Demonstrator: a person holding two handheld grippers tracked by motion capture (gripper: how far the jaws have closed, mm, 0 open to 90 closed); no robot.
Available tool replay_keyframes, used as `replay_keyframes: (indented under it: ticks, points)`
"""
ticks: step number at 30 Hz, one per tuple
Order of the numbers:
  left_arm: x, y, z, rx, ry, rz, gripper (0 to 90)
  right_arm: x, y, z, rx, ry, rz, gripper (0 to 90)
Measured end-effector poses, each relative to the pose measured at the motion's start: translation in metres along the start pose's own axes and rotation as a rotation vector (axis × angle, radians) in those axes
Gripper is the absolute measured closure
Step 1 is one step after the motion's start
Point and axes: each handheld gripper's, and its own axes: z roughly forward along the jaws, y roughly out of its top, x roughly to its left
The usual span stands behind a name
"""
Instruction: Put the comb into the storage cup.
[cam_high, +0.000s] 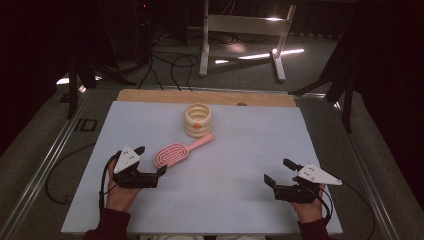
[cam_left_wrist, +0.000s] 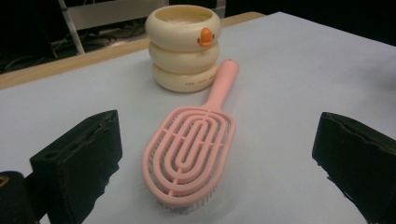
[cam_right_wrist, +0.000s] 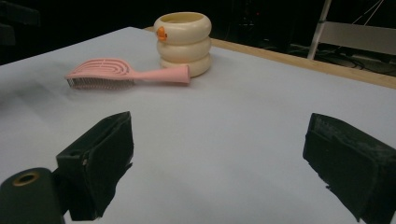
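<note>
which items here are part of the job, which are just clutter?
In play:
- pink hairbrush, lying bristles down right ahead of the open left gripper
- cream ringed cup with an orange beak, at the brush handle's tip
- right gripper, open, well off to the side

Lying about:
- cables on the floor
- white metal frame beyond the table

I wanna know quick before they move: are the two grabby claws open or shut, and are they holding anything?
Left gripper: open, holding nothing; the pink hairbrush lies just ahead of it.
Right gripper: open, holding nothing.
</note>
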Motion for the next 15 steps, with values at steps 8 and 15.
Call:
replay_keyframes:
  ticks: [8,15]
  points:
    - [-0.005,-0.003,0.011,0.028,-0.021,-0.007,4.4,0.0,-0.001,0.001,0.005,0.004,0.003,8.9]
    - [-0.009,-0.006,0.018,0.051,-0.037,-0.007,9.8,-0.001,-0.001,0.001,0.006,0.003,0.004,8.9]
